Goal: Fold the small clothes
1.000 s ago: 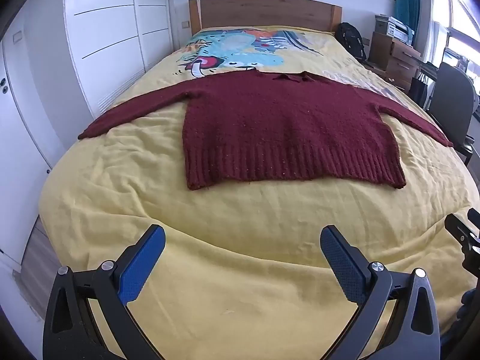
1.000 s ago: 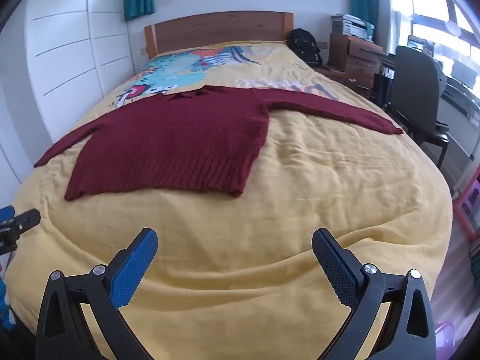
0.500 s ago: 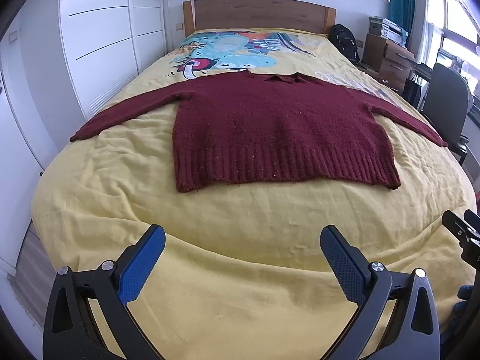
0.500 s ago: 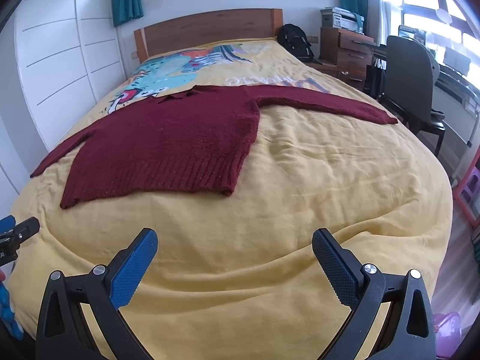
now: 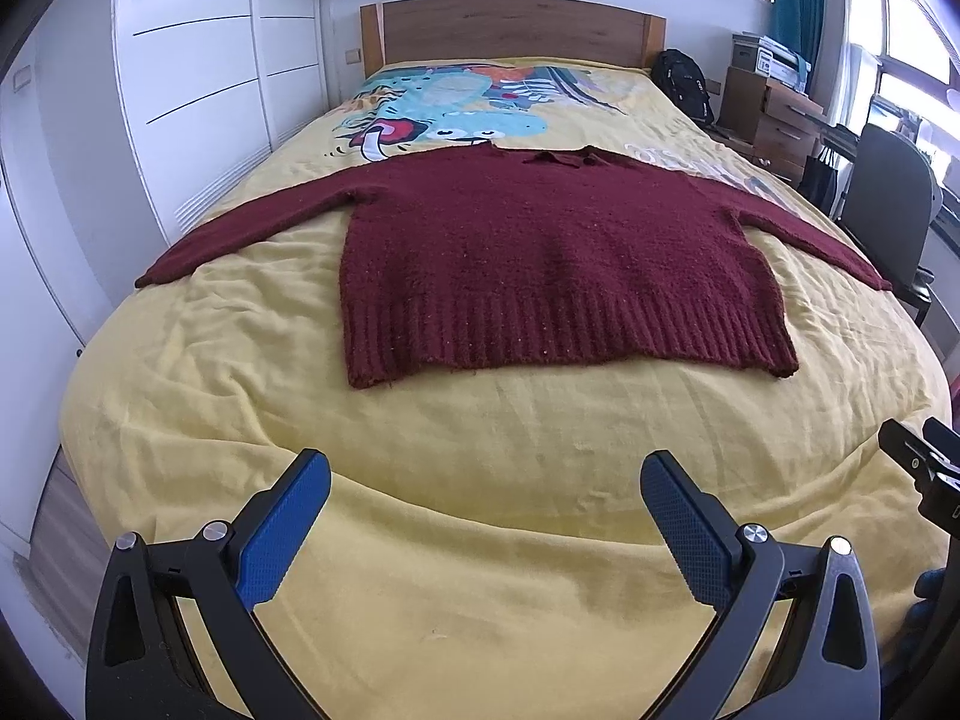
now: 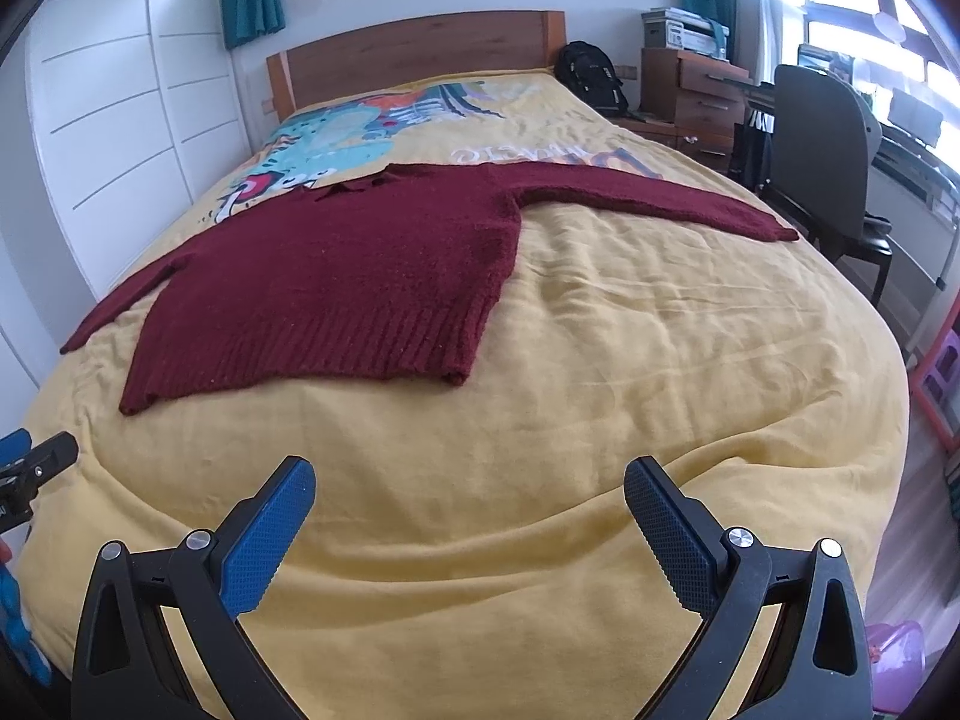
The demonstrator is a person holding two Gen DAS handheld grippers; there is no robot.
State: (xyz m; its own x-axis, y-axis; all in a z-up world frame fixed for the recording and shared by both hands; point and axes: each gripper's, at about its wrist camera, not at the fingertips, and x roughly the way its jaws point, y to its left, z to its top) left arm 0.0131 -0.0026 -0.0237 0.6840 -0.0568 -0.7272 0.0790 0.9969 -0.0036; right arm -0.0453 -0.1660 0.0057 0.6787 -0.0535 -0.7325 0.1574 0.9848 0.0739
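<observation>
Left wrist view: no fold made yet, your whole task lies ahead.
The maroon sweater [image 5: 558, 264] lies flat on the yellow bed [image 5: 480, 540], sleeves spread wide, ribbed hem toward you, well ahead of your left claw [image 5: 485, 477]. Your right claw [image 6: 469, 483] sees it ahead and to its left. Both claws are spread wide and grip nothing.

Legible text: none you can read.
Pale lettering on your yellow bedspread [image 6: 600, 324], beside the sweater, stays undecipherable.
</observation>
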